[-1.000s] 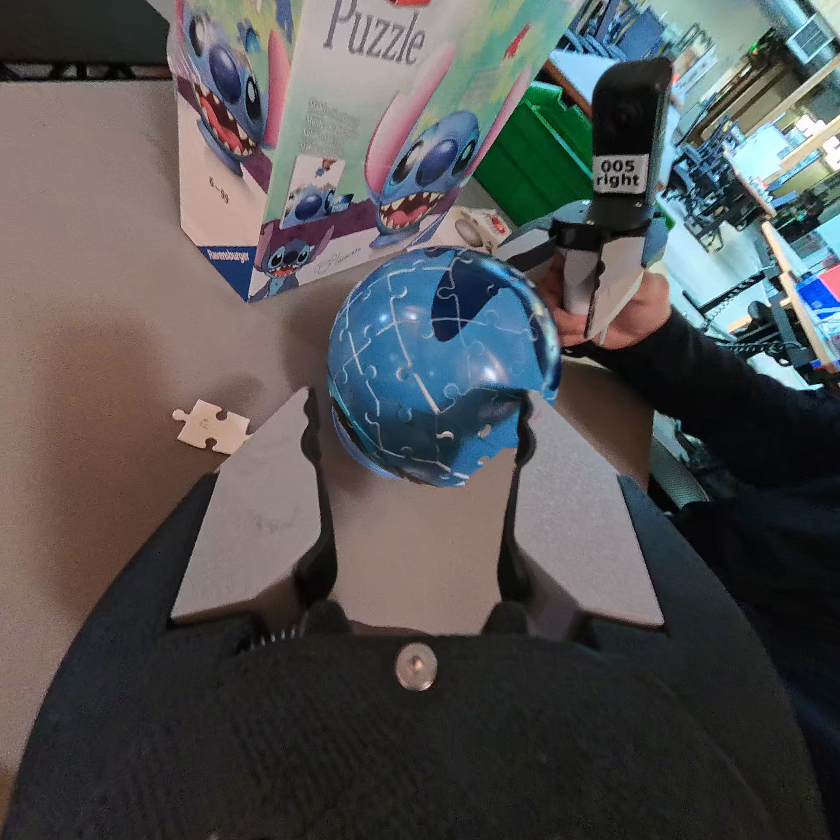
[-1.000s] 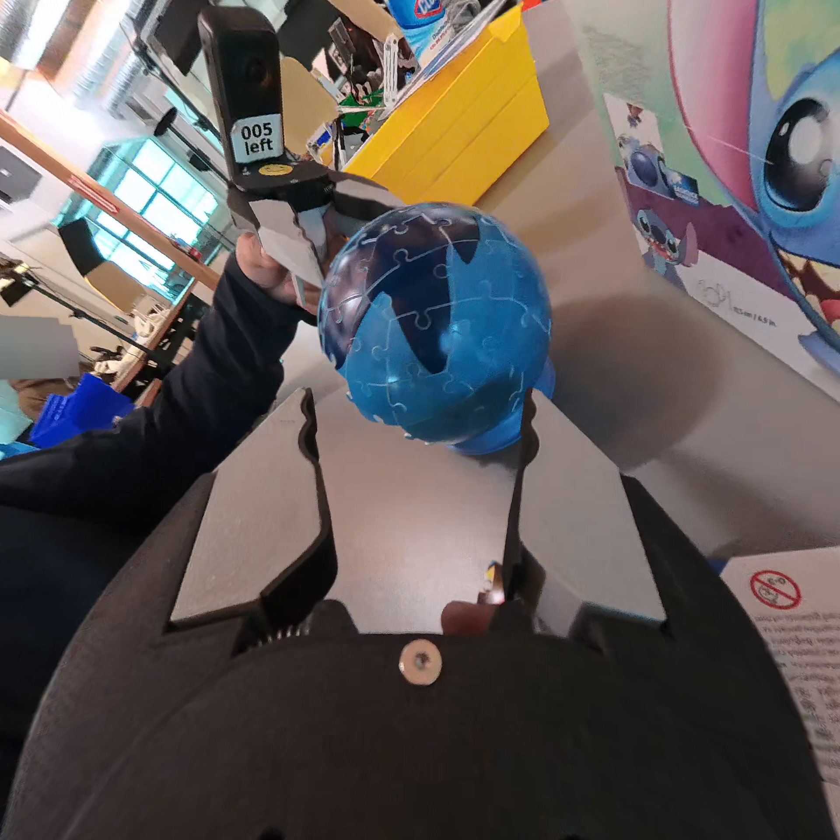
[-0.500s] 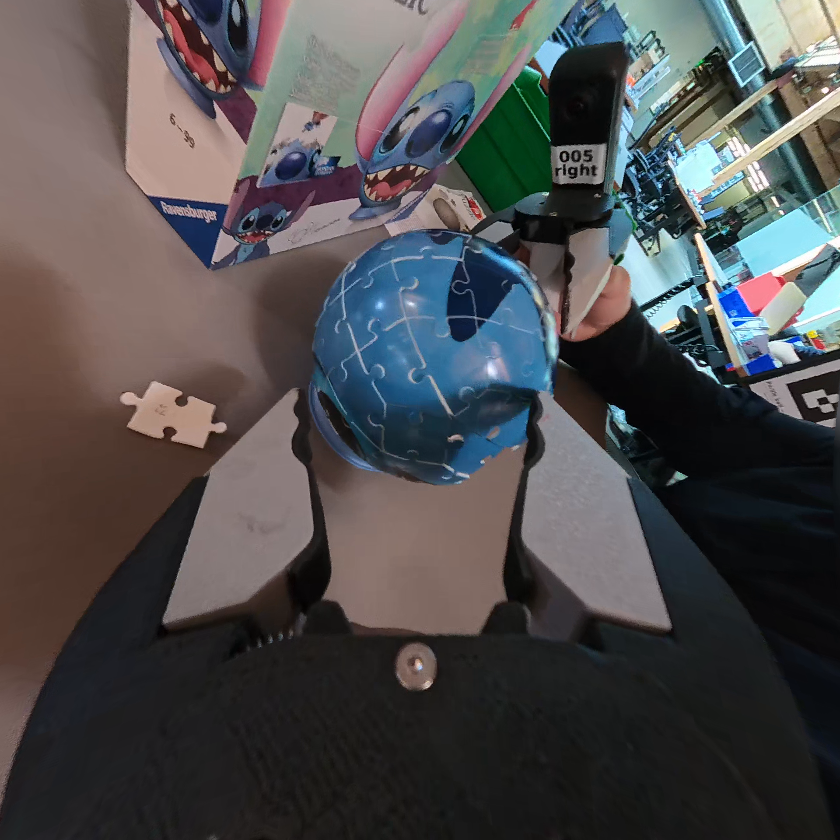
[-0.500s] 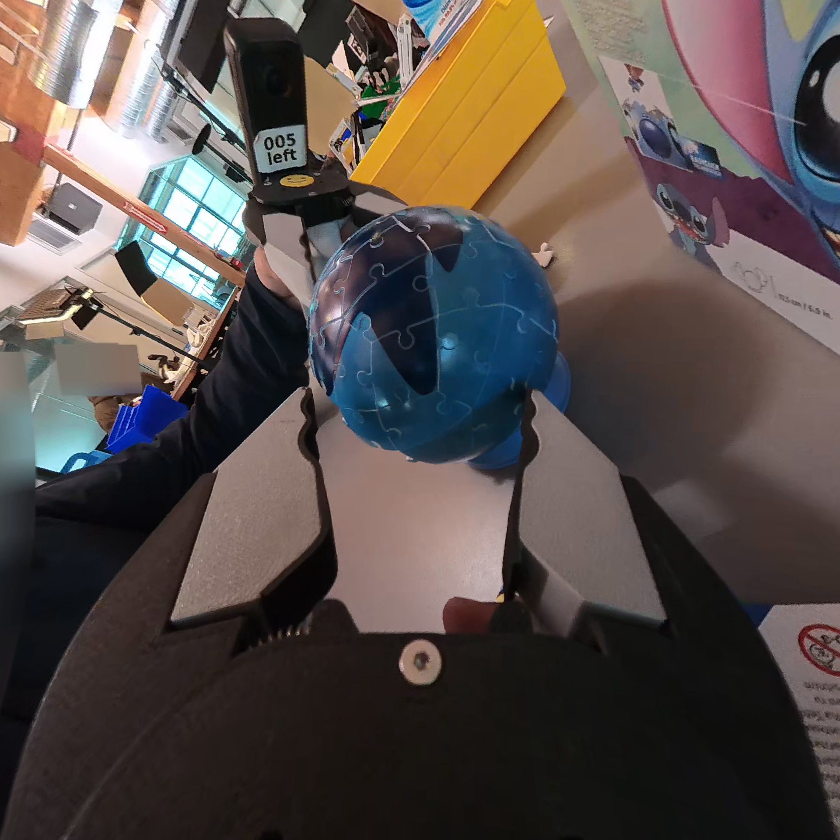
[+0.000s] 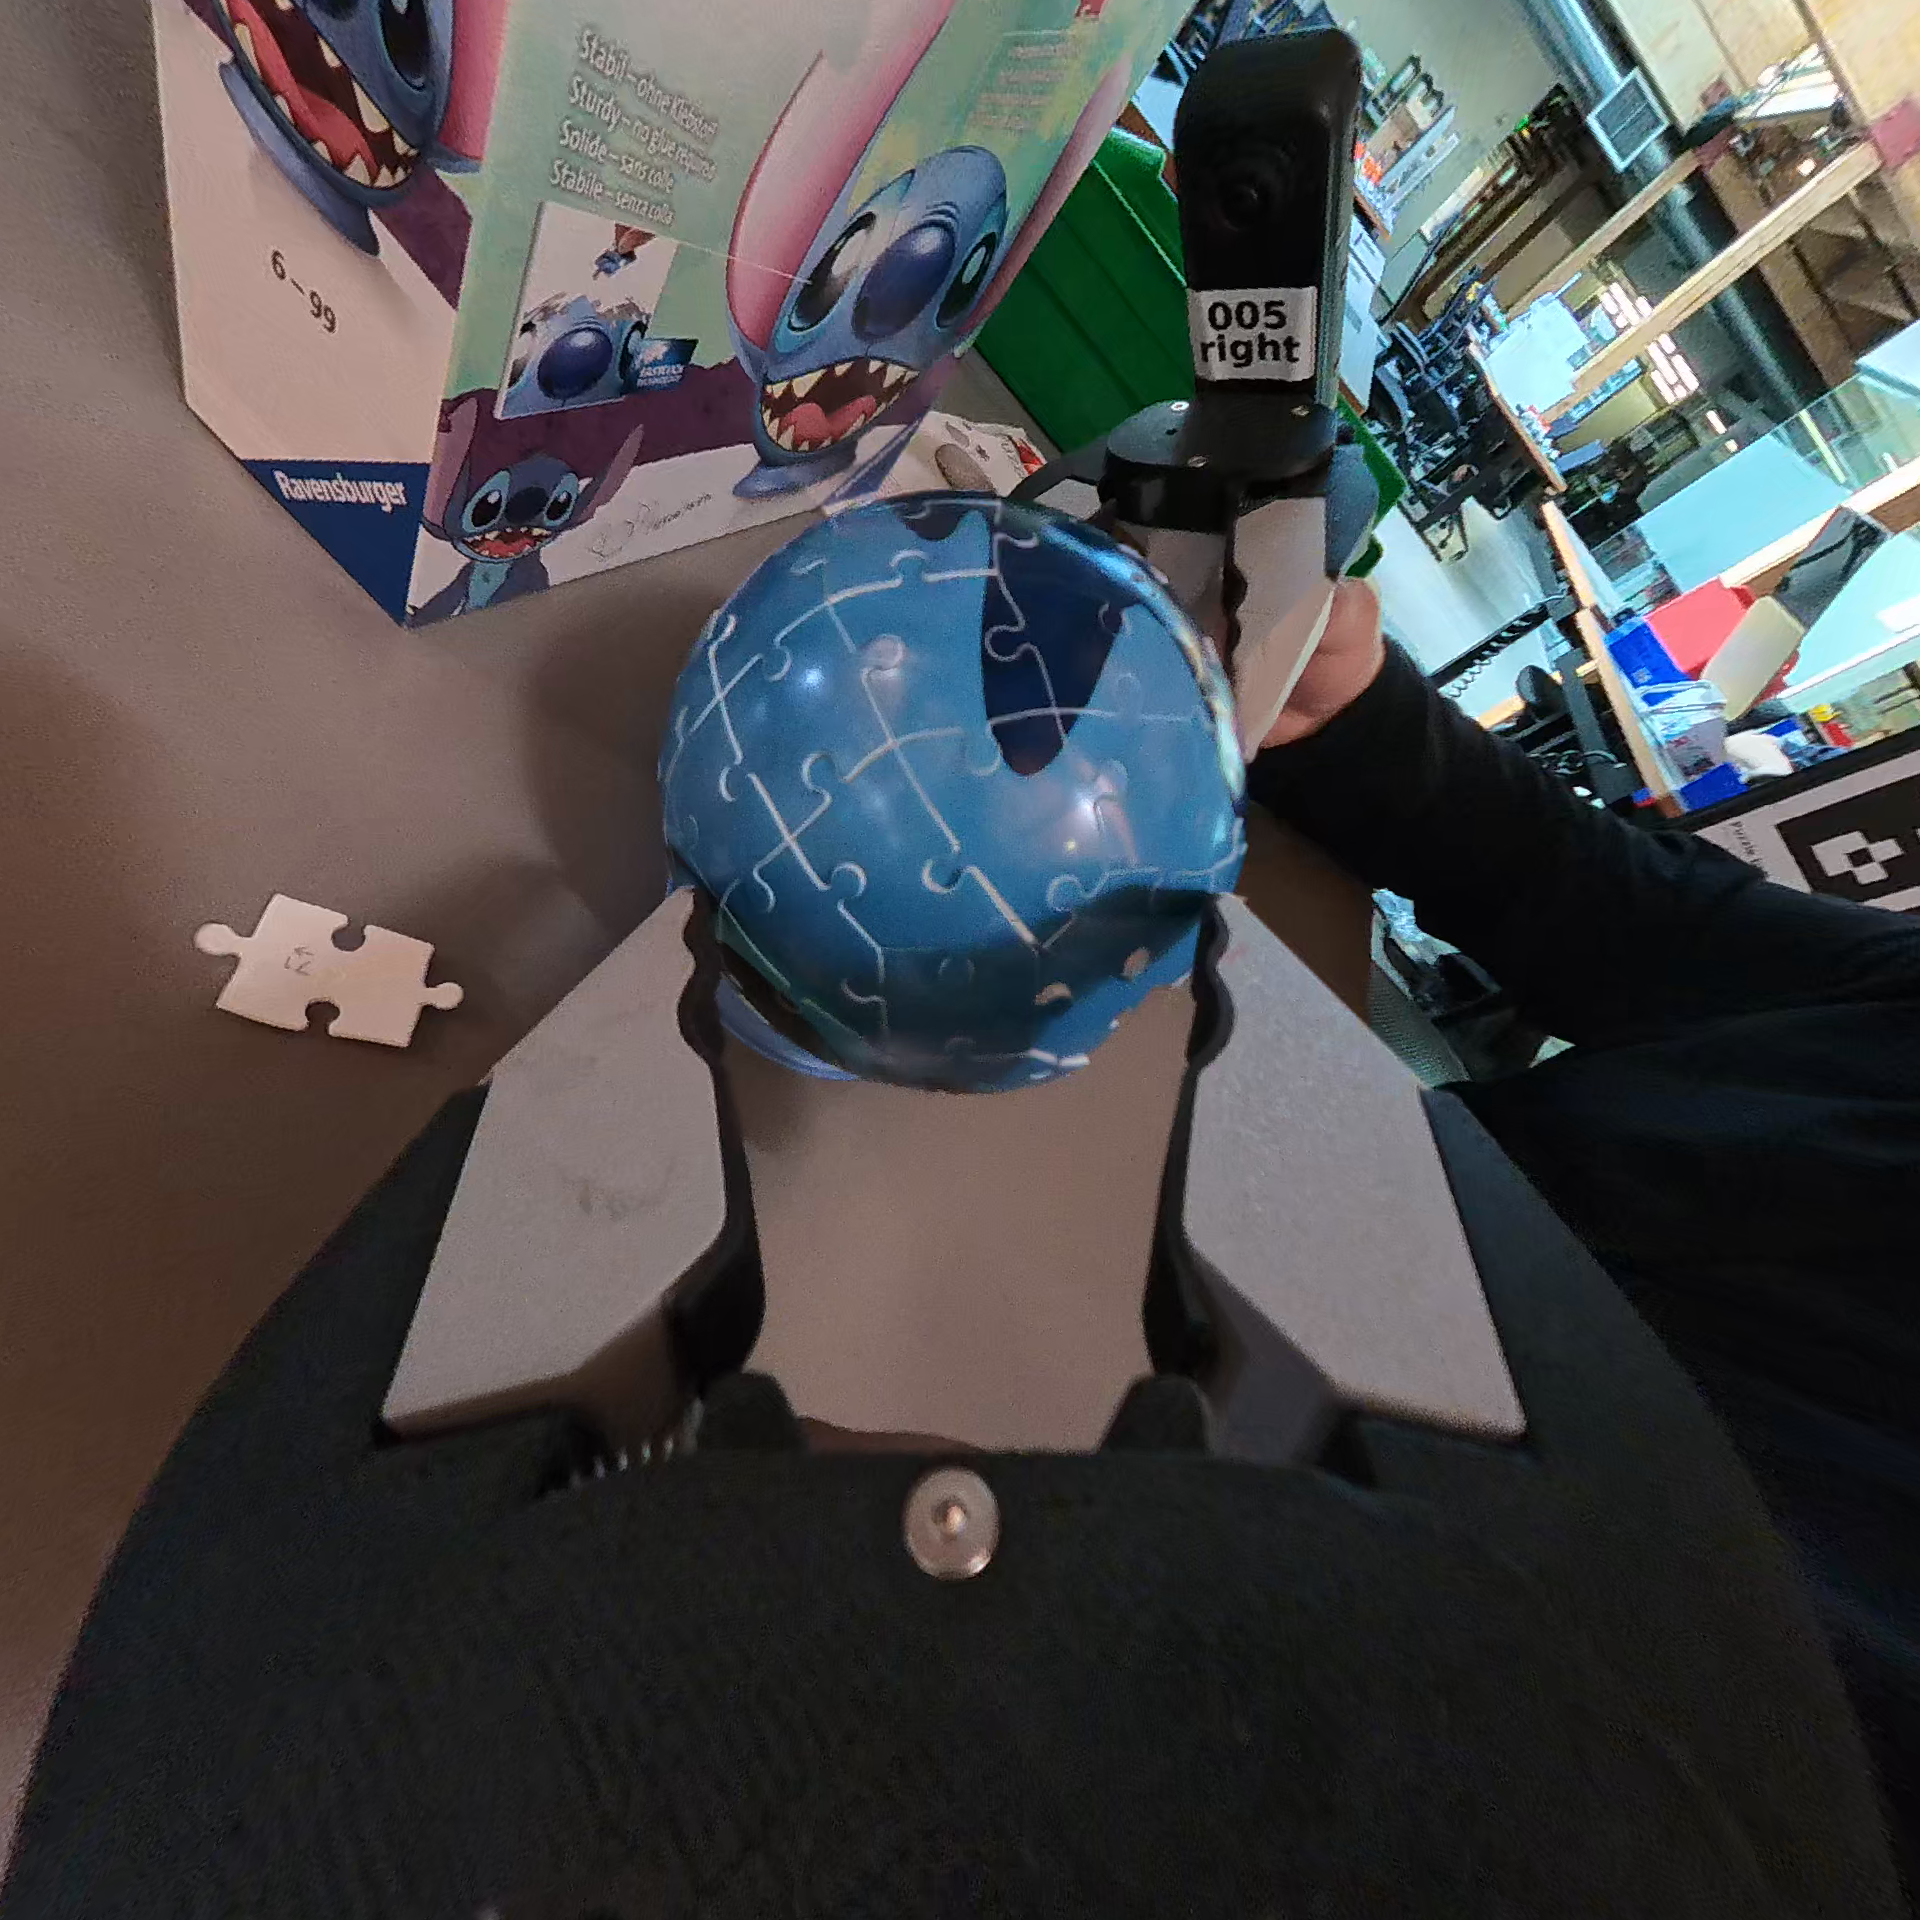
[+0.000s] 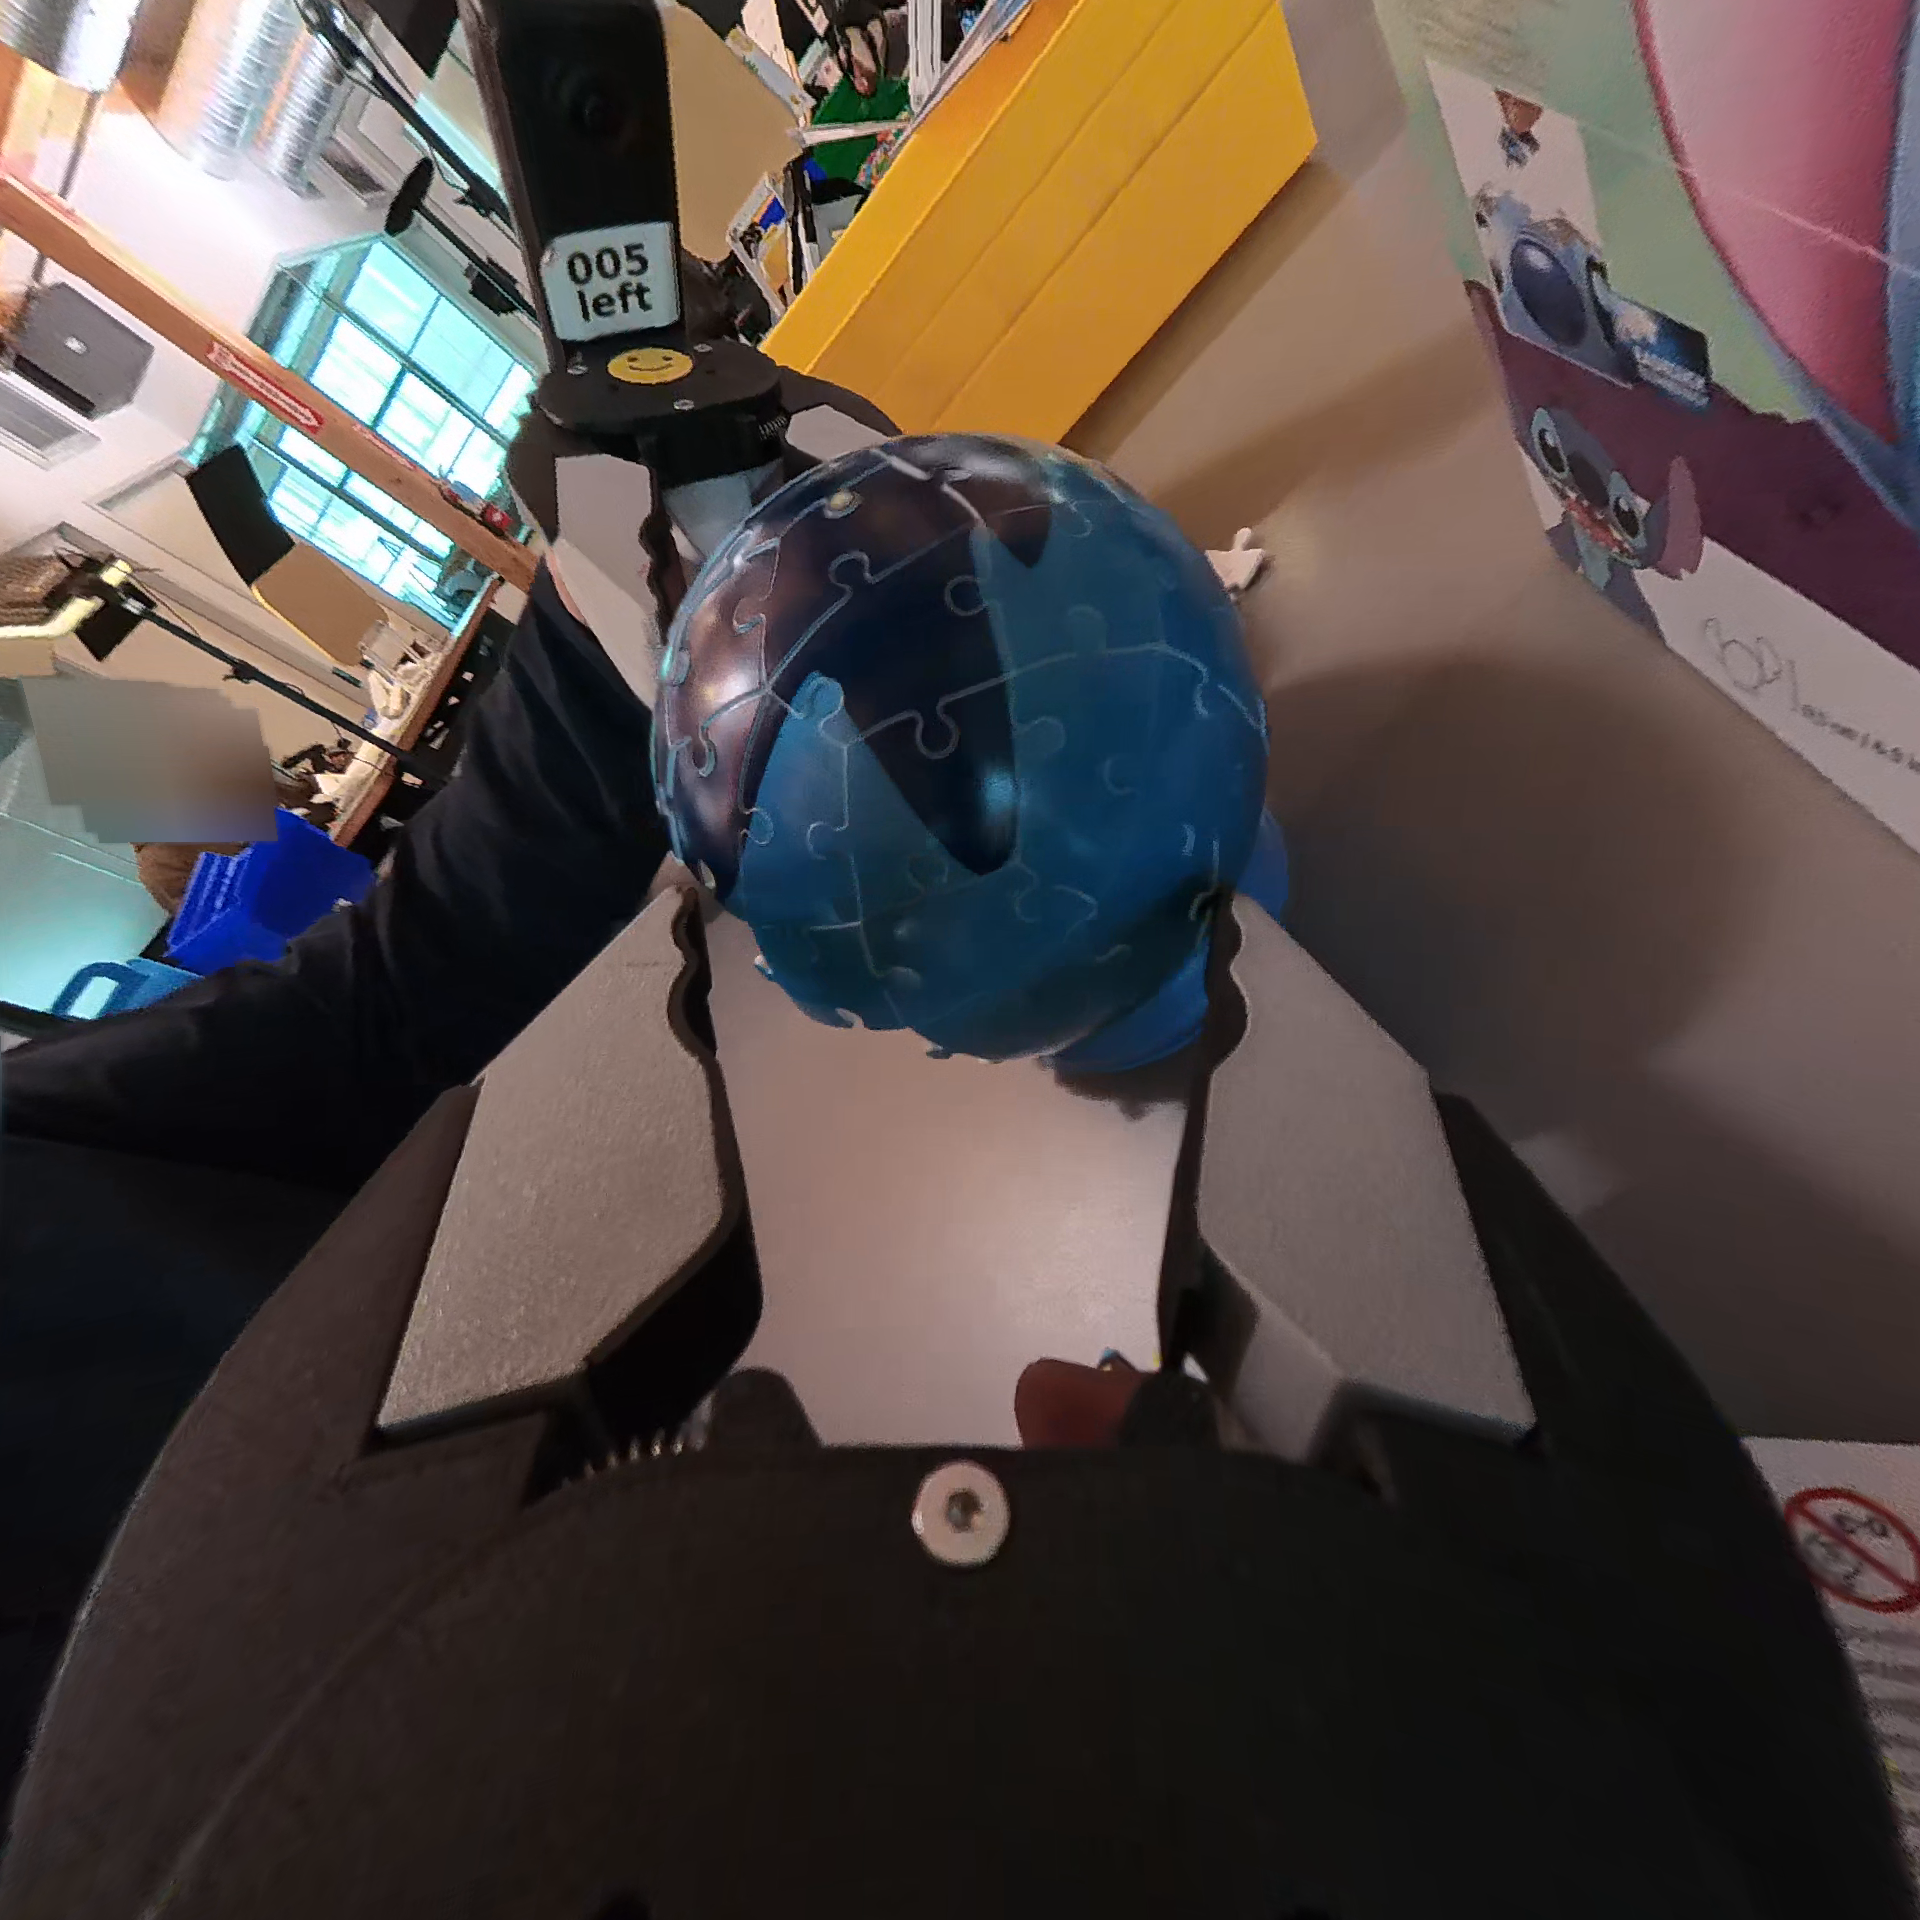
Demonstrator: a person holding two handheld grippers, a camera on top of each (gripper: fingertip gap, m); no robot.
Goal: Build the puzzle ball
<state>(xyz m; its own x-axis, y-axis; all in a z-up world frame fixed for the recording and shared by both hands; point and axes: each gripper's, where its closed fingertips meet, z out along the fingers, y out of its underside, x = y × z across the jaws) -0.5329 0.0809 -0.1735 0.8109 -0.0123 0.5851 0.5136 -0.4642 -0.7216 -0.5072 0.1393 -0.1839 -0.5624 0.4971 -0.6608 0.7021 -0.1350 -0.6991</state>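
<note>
Left of the glossy blue puzzle ball [image 5: 951, 790], 1 loose white puzzle piece [image 5: 327, 971] lies flat on the grey-brown table [image 5: 260, 748], well apart from it, with bare tabletop between. The ball sits between the 2 spread fingertips of the left gripper [image 5: 948, 935], both touching its lower sides. Its dark blue wedge marking points away from the left camera, and a blue base [image 6: 1262, 868] shows under it. Behind the ball stands the colourful cardboard puzzle box [image 5: 582, 260], near but not touching. On the ball's far side, the right gripper [image 6: 956, 914] likewise cradles it, jaws wide, tips against its flanks.
</note>
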